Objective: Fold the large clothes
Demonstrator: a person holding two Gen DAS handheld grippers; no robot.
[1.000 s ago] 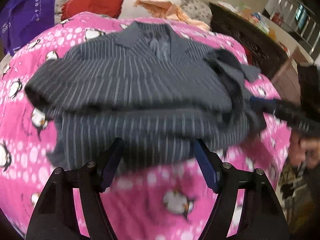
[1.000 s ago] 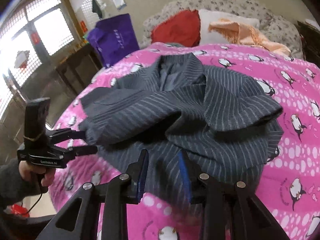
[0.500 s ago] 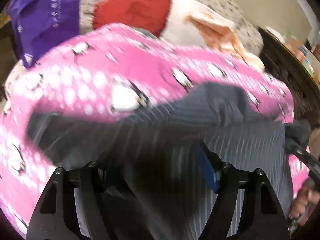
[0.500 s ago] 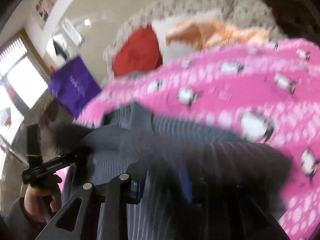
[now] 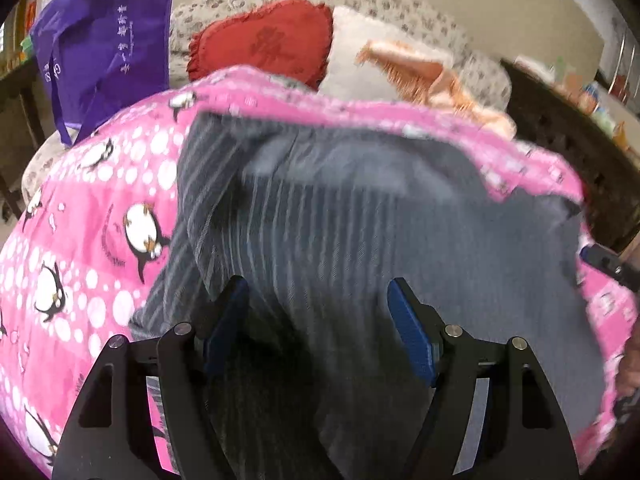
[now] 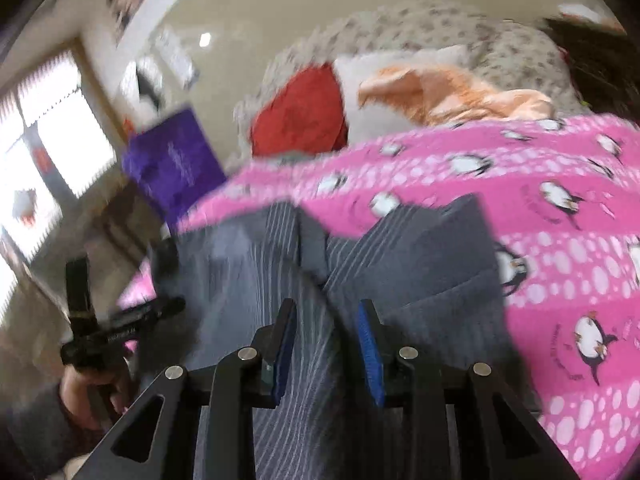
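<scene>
While both grippers hover close over the cloth, the nearest thing in each wrist view is a dark grey pinstriped garment (image 5: 360, 240), bunched and draped between the fingers. The left gripper (image 5: 316, 300) has its jaws standing wide, with a thick fold of the garment lying between the blue pads; whether the pads actually press on it cannot be told, because the fabric there is dark and blurred. The right gripper (image 6: 326, 320) has its jaws much narrower, and a ridge of striped cloth runs up between them, apparently pinched. The garment lies across the near edge of a bed covered by a pink penguin blanket (image 6: 560, 200), part of it hanging over that edge towards the cameras. Likely risks: the loosely held left side could slip free and let the fold collapse or slide off the bed edge; uneven pull between the two grippers could skew the fold; a pad could also catch the blanket beneath. Farther off, at the head of the bed, lie a red cushion (image 5: 272, 44) and an orange cloth (image 5: 424, 76), with a purple bag (image 5: 108, 36) off the far left corner.
</scene>
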